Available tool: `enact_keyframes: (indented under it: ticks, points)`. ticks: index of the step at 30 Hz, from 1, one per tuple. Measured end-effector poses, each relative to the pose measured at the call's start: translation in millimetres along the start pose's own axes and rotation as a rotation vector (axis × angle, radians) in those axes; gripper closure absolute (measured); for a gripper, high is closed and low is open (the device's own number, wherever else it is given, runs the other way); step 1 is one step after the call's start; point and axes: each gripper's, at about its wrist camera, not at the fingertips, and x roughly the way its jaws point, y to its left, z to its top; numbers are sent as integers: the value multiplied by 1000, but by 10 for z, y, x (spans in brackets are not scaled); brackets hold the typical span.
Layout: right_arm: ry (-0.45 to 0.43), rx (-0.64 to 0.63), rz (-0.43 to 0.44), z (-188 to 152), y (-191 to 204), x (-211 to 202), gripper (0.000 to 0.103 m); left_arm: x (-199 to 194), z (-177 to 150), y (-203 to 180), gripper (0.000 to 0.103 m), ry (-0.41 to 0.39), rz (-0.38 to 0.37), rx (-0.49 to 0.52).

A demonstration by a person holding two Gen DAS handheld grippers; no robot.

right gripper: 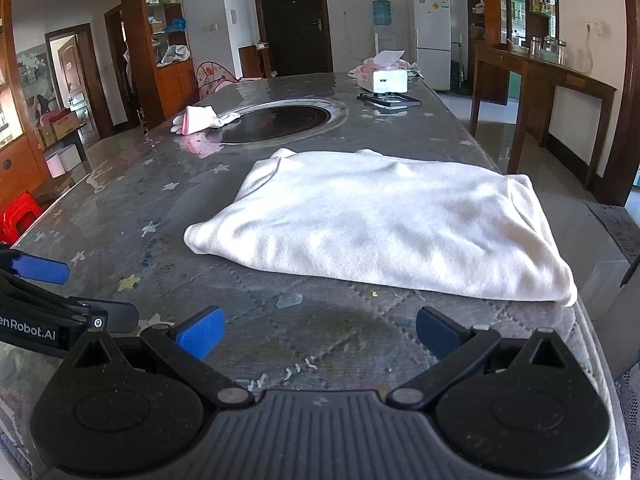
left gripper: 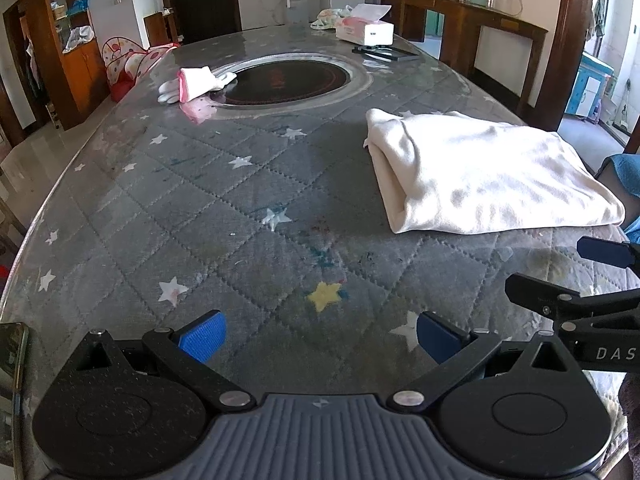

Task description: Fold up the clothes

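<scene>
Blue-padded left claw (left gripper: 320, 338): jaws spread wide, nothing between them, low over the quilted grey table cover (left gripper: 224, 216) at the near edge.

Right claw (right gripper: 318, 334): likewise spread and empty, at the same near edge; its fingers also show at the right margin of the left view, so the two claws sit side by side.

Garment (right gripper: 380, 224): white, soft knit, already folded into a flat rectangular bundle. Lies on the cover straight ahead of the right claw, near it but not touching. From the left claw it lies forward and to the right, well apart. Long axis, judged from the right view, runs across that claw's line of sight, left to right, with a rounded corner at near left and another at near right. Right claw is the nearer of the two; any further fold or tidy would likely start from it, at the near hem.

Beyond, mid-table: round dark hob inset (right gripper: 276, 122); white and pink gloves (right gripper: 200, 120) at its left rim.

Far end: tissue box (right gripper: 390, 78).
</scene>
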Motion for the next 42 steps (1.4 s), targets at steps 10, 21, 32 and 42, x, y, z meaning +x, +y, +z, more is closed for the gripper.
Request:
enact_keyframes:
  ticks: [10, 21, 32, 42]
  points:
    - [5, -7, 5, 12, 9, 19, 0, 9, 3, -3, 0, -4, 13, 4]
    - [6, -18, 11, 34, 40, 40, 0, 2, 26, 25, 0, -17, 33, 1]
    - [-4, -30, 20, 93, 71, 49, 0, 1, 86, 30, 0, -33, 40, -1]
    - [-6, -29, 17, 109, 71, 71, 0, 50, 114, 33, 0, -29, 42, -4]
